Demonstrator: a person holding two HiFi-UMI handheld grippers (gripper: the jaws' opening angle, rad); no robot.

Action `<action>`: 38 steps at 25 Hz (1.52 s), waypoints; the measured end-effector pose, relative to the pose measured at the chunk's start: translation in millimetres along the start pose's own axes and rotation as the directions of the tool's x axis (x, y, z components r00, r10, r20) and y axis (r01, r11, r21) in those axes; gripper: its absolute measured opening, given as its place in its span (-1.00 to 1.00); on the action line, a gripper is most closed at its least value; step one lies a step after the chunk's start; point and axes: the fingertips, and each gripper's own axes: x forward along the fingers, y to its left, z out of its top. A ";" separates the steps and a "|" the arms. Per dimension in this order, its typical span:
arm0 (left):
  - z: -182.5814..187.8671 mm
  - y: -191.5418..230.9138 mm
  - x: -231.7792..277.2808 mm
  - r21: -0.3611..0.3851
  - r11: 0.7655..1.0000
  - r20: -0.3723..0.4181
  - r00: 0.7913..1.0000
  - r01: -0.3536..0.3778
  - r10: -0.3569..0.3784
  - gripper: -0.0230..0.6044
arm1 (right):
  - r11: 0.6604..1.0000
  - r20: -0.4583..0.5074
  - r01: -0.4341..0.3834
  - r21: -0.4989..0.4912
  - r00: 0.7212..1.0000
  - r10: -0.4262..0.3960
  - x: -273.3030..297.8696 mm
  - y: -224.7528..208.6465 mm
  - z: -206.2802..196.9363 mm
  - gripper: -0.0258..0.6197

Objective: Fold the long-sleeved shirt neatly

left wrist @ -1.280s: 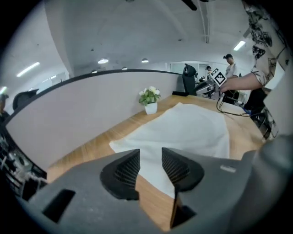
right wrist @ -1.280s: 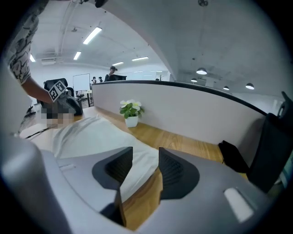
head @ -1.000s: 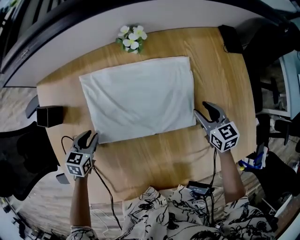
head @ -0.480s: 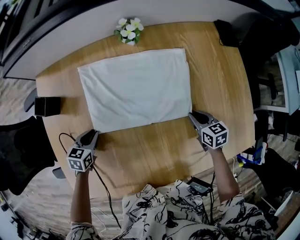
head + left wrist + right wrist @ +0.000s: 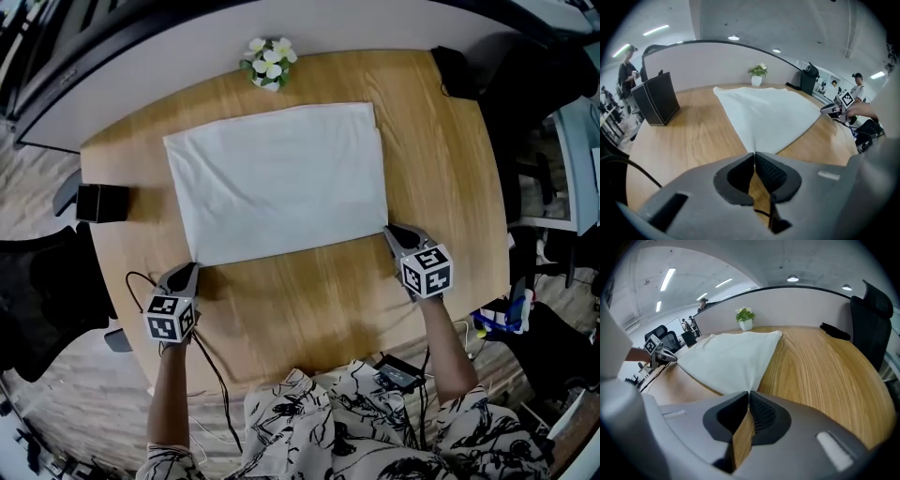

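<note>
The white shirt (image 5: 281,183), folded into a rectangle, lies flat on the round wooden table (image 5: 309,300). My left gripper (image 5: 192,269) is at its near left corner. In the left gripper view that gripper (image 5: 754,153) is shut, with the shirt's (image 5: 768,115) corner pinched at the fingertips. My right gripper (image 5: 389,230) is at the near right corner. Its jaws have just been closing, and in the right gripper view it (image 5: 749,392) is shut on the shirt's (image 5: 729,357) other corner. The cloth runs away from both gripper tips in a taut point.
A small pot of white flowers (image 5: 269,64) stands just beyond the shirt's far edge. A black box (image 5: 101,202) sits at the table's left edge and a black object (image 5: 457,73) at its far right. A cable (image 5: 211,375) trails from the left gripper.
Both grippers moved in and down to the shirt's near corners, and their jaws went from open to shut on the cloth.
</note>
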 end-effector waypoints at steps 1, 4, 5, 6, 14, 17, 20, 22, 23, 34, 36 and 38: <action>-0.3 -0.4 0.6 0.005 1.000 -0.004 1.000 0.003 -0.003 -0.86 | 1.000 -0.002 0.010 -0.002 1.000 -0.010 -0.1 -0.9 -0.1 -0.83; 1.0 3.9 0.3 0.005 1.000 0.010 1.000 -0.001 0.001 -0.71 | 0.999 -0.006 0.044 0.013 0.999 -0.044 -2.1 -3.4 0.4 -0.72; 1.3 6.2 -3.1 0.005 1.000 0.024 1.000 -0.008 0.008 -0.52 | 0.999 0.003 0.048 0.022 0.999 -0.048 -6.0 -2.0 2.3 -0.59; 1.6 7.8 -8.6 0.005 1.000 0.044 0.999 -0.014 0.014 -0.41 | 0.998 0.026 0.048 0.032 0.998 -0.049 -12.6 0.4 6.3 -0.56; 22.7 0.4 -97.6 0.060 0.994 0.342 0.938 -0.087 0.061 -0.91 | 0.998 0.431 0.049 0.036 0.900 -0.059 -117.9 39.9 79.9 -0.88; 33.6 -5.7 -142.5 0.011 0.986 0.485 0.864 -0.164 0.138 -0.91 | 1.000 0.562 -0.010 0.010 0.827 0.002 -153.7 63.4 108.7 -0.88; 49.1 -19.2 -192.7 -0.014 0.962 0.616 0.755 -0.274 0.224 -0.91 | 0.997 0.666 -0.002 -0.072 0.744 0.050 -195.3 81.5 134.9 -0.89; 57.6 -35.5 -226.8 -0.009 0.948 0.683 0.691 -0.317 0.238 -0.91 | 0.989 0.716 0.034 -0.143 0.693 0.079 -224.4 93.1 151.2 -0.89; 59.6 -44.0 -241.7 -0.004 0.946 0.699 0.675 -0.325 0.236 -0.92 | 0.984 0.736 0.050 -0.170 0.671 0.093 -237.9 98.7 158.0 -0.89; 34.9 -154.0 -381.4 -0.142 0.902 0.797 0.493 -0.408 0.349 -0.92 | 0.974 0.818 0.076 -0.216 0.559 0.138 -373.6 102.2 134.2 -0.88; 24.3 -172.1 -404.7 -0.196 0.889 0.795 0.463 -0.414 0.391 -0.92 | 0.974 0.816 0.057 -0.217 0.558 0.149 -400.9 99.7 122.8 -0.88; 11.4 -187.5 -415.7 -0.220 0.886 0.794 0.453 -0.408 0.406 -0.93 | 0.976 0.815 0.036 -0.213 0.558 0.157 -421.1 96.7 112.5 -0.88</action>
